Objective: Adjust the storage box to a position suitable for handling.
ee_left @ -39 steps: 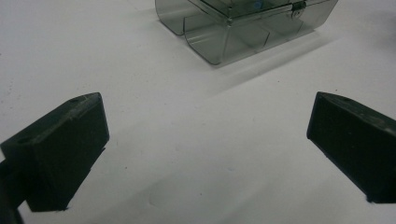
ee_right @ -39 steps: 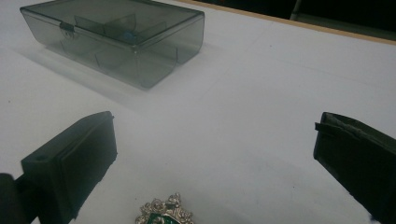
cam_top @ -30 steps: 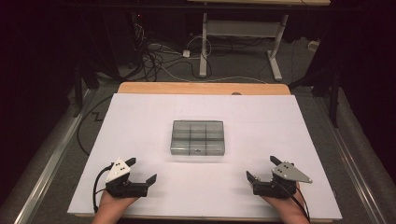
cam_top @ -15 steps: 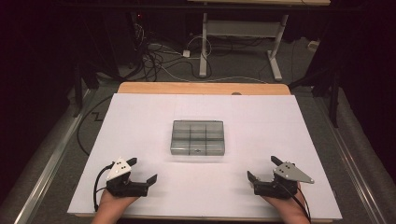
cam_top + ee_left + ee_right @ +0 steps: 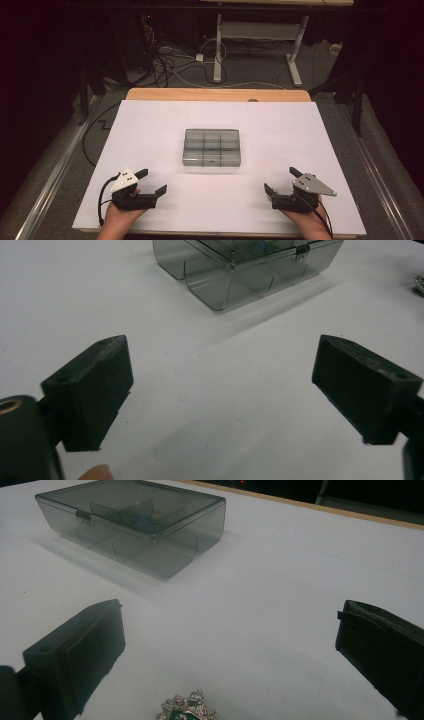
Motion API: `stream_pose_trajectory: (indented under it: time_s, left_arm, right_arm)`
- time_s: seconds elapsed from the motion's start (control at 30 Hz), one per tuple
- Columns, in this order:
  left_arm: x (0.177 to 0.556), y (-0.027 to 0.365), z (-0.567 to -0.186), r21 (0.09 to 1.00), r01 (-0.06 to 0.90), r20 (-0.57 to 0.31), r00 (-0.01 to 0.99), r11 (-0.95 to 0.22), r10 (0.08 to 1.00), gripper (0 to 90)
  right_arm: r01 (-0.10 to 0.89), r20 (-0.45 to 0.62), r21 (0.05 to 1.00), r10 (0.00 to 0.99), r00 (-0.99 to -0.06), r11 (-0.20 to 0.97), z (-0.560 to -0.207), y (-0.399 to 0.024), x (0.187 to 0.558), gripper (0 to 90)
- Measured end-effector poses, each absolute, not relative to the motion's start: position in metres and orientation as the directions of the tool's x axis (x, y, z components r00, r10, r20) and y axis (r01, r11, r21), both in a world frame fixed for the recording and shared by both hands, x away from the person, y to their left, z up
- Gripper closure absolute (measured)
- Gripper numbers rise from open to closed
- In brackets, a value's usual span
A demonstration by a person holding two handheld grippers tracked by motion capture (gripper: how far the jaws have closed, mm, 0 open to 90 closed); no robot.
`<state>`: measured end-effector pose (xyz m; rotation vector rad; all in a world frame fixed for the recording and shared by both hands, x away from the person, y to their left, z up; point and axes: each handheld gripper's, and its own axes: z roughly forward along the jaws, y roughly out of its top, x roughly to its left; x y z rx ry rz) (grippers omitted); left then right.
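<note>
Both hands parked at the near edge of the white table sheet (image 5: 150,125), no real displacement against the frames from a second ago. Only change: left gripper (image 5: 152,183) has just been closing its jaws slightly, from fully spread to a touch narrower, with nothing between them; the left gripper view gives bare white surface between the black pads (image 5: 92,390). They stand wide apart, holding nothing. Right gripper (image 5: 281,181) is likewise wide open and empty. The smoky-grey translucent plastic compartment box (image 5: 211,147) sits mid-table, far of both grippers and well apart from each, lid down with the small metal latch (image 5: 300,255) facing the near side; inner dividers visible through the lid, and something small and blue inside (can't resolve what it is). Just near of the right gripper's jaws, on the sheet, lies a small ornate silver brooch with green enamel (image 5: 187,711), cut off by the frame bottom in the right gripper view, so possibly a badge or pendant rather than a brooch. Read: the slight left-jaw closure looks like a pre-move twitch, not a grasp. Work hasn't started; likely the brooch goes into the box, which needs unlatching first.
</note>
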<state>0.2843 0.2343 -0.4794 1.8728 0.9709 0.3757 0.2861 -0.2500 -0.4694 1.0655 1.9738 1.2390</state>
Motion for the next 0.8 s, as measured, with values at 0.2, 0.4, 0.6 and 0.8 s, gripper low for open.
stream_pose_trajectory:
  time_s: [0.2,0.4,0.6,0.8]
  left_arm:
    - [0.2838,0.2363,-0.4793,0.86,0.459,-0.157,0.652,-0.222,0.742,16.9]
    - [0.2822,0.2364,-0.4793,0.861,0.452,-0.145,0.657,-0.233,0.739,27.2]
    - [0.2834,0.2337,-0.4805,0.852,0.471,-0.138,0.624,-0.23,0.769,42.7]
    - [0.2854,0.233,-0.4811,0.835,0.504,-0.141,0.584,-0.221,0.799,55.2]
  right_arm:
    - [0.323,-0.055,0.911,0.852,-0.52,0.255,-0.4693,-0.2492,0.2864,0.1]
    - [0.329,-0.052,0.908,0.849,-0.525,0.258,-0.4703,-0.2478,0.2864,0.1]
    - [0.331,-0.05,0.907,0.847,-0.53,0.261,-0.4709,-0.2469,0.2869,0.2]
    - [0.33,-0.049,0.908,0.847,-0.529,0.258,-0.4693,-0.2475,0.2863,0.2]
